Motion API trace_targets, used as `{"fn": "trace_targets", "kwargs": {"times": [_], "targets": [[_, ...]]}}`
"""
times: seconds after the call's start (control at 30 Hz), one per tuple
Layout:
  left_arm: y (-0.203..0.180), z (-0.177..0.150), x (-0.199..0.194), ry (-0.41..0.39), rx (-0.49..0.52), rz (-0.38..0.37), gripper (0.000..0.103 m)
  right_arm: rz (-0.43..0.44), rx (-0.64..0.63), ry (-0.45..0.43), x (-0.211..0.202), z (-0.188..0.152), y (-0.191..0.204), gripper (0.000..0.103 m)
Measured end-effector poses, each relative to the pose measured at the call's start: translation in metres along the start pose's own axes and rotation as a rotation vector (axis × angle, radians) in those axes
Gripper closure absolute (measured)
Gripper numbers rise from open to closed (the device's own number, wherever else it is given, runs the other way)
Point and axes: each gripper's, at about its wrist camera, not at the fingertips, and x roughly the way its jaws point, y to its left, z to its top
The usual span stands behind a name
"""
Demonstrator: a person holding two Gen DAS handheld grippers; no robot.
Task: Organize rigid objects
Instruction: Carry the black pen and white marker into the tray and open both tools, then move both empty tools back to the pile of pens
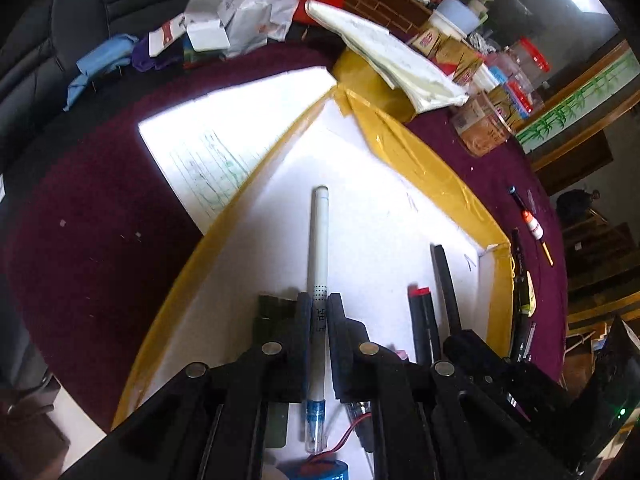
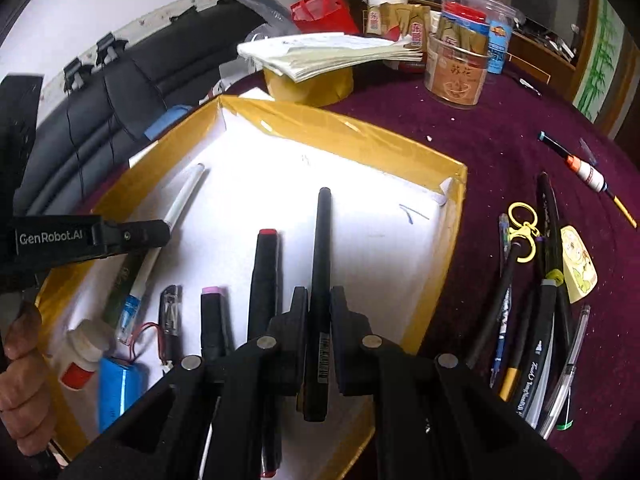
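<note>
A shallow box with yellow taped walls (image 2: 400, 148) (image 1: 420, 168) and a white floor lies on the maroon table. My left gripper (image 1: 319, 304) is shut on a white pen (image 1: 319, 240) with a blue clear end, held over the box floor. In the right wrist view that white pen (image 2: 182, 196) and the left gripper (image 2: 160, 232) show at the left. My right gripper (image 2: 319, 300) is shut on a long black pen (image 2: 322, 248), above the box. In the box lie a red-capped black marker (image 2: 264, 272), a pink-capped marker (image 2: 212, 312) and a clear-capped pen (image 2: 170, 312).
A blue battery pack (image 2: 116, 392) with red wire and a white bottle (image 2: 82, 356) sit in the box's near left corner. Several pens with a yellow key ring (image 2: 524, 236) lie right of the box. Tape roll under papers (image 2: 312, 76), jars (image 2: 456, 76) stand behind. A hand (image 2: 20, 380) grips the left tool.
</note>
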Motion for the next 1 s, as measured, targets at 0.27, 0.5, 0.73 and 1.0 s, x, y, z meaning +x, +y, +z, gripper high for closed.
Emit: {"fn": "trace_targets", "kwargs": {"times": [0.27, 0.5, 0.73, 1.0], "targets": [[-0.011, -0.012, -0.031, -0.094, 0.037, -0.109, 0.042, 0.015, -0.019, -0.061, -0.02, -0.001, -0.002, 0.077], [-0.057, -0.073, -0.083, -0.24, 0.165, -0.174, 0.042, 0.167, 0.095, -0.162, -0.082, -0.04, -0.038, 0.069], [-0.118, -0.134, -0.071, -0.147, 0.313, -0.24, 0.041, 0.134, 0.285, -0.176, -0.12, -0.102, -0.123, 0.069], [-0.141, -0.168, -0.067, -0.111, 0.351, -0.201, 0.041, 0.06, 0.357, -0.1, -0.098, -0.115, -0.186, 0.069]]}}
